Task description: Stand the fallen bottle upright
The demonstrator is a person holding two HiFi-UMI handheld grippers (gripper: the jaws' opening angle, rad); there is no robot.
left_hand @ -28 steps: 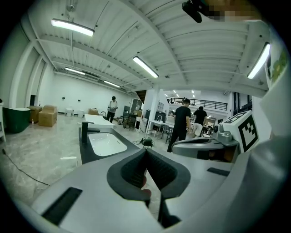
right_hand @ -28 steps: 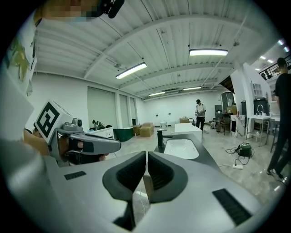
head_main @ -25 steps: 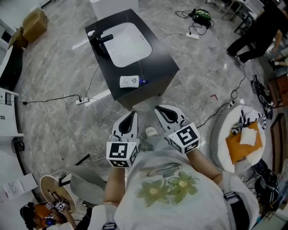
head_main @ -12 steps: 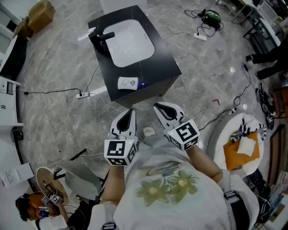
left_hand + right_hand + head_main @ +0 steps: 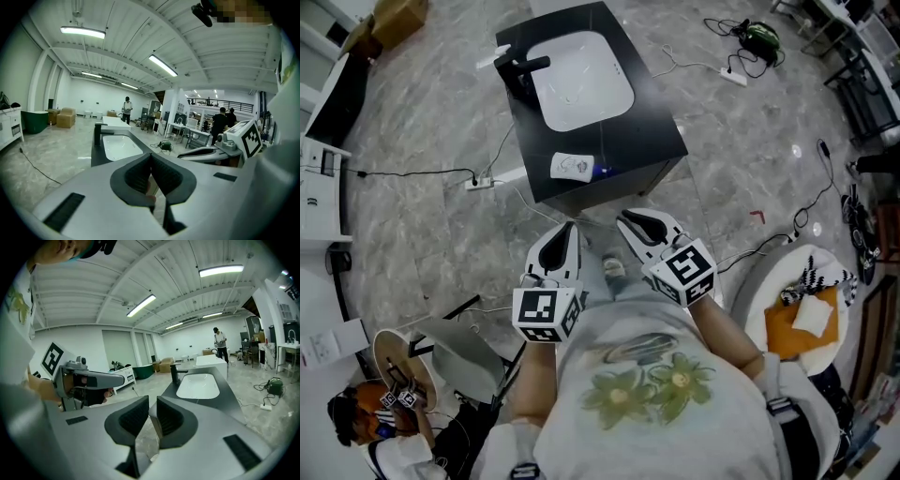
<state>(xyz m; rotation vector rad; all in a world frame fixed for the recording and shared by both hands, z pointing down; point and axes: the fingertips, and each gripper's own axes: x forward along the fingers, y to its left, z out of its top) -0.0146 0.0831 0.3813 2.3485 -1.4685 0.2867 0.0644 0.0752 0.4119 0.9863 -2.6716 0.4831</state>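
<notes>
A white bottle (image 5: 573, 166) with a blue cap lies on its side near the front edge of the black cabinet's top (image 5: 652, 131). Behind it are a white sink (image 5: 581, 80) and a black faucet (image 5: 520, 70). My left gripper (image 5: 569, 228) (image 5: 150, 159) and right gripper (image 5: 625, 218) (image 5: 152, 401) hover side by side close to my body, short of the cabinet's front. Both point toward it. Each has its jaws shut with nothing between them. The bottle does not show in either gripper view.
A power strip (image 5: 478, 181) and cables lie on the floor left of the cabinet. A round white seat (image 5: 769, 281) with an orange cloth stands to my right. A person (image 5: 366, 422) sits at the lower left beside a grey stool (image 5: 473, 361). Several people stand far off.
Both grippers have drifted a little forward and lower, toward the cabinet. The head view has swung, so the cabinet sits higher in it, and the person at the upper right has left view.
</notes>
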